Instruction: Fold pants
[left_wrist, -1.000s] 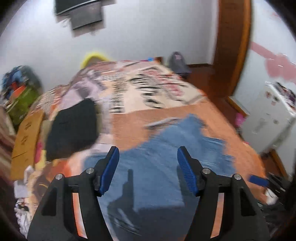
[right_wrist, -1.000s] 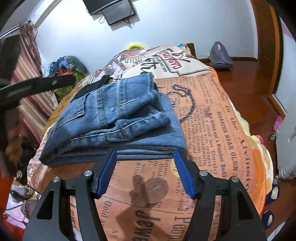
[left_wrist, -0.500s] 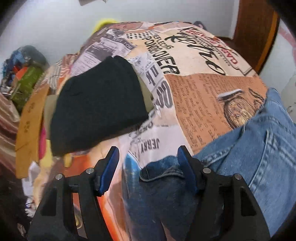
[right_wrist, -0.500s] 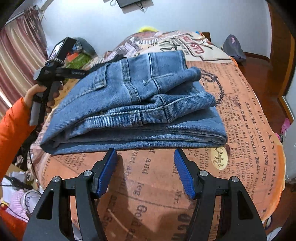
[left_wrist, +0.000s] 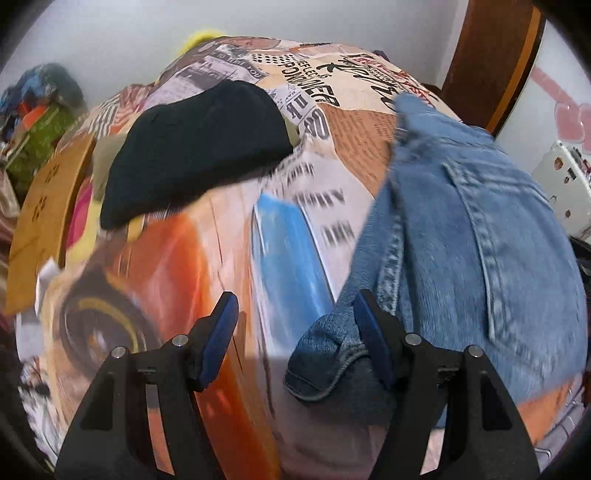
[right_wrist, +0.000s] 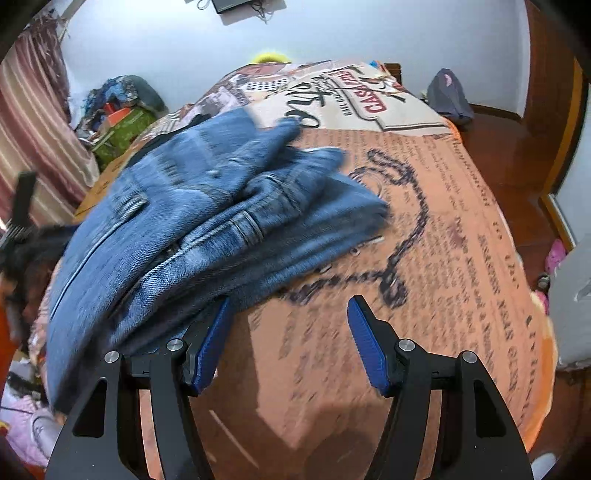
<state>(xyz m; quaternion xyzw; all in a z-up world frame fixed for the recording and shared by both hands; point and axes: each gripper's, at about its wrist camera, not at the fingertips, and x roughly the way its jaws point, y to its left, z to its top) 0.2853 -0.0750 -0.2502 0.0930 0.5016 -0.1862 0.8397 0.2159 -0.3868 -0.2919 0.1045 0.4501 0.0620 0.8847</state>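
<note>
Left wrist view: left gripper (left_wrist: 293, 334), jaws apart and empty, beside a corner of the folded denim pants (left_wrist: 461, 236) on the printed bedspread (left_wrist: 207, 258); a black garment (left_wrist: 192, 144) lies beyond. Right wrist view: right gripper (right_wrist: 288, 338), likewise unclosed, at the stack's (right_wrist: 199, 214) near edge (thick, heavy, limp cloth; best gripped at layered hems).

The folded blue denim jeans (right_wrist: 207, 221) fill the left half of the bed with the newspaper-print orange cover (right_wrist: 461, 258); its right half lies bare and passable. On the far left, a folded black cloth (left_wrist: 192, 147) blocks the bed's edge, apart from the jeans.
</note>
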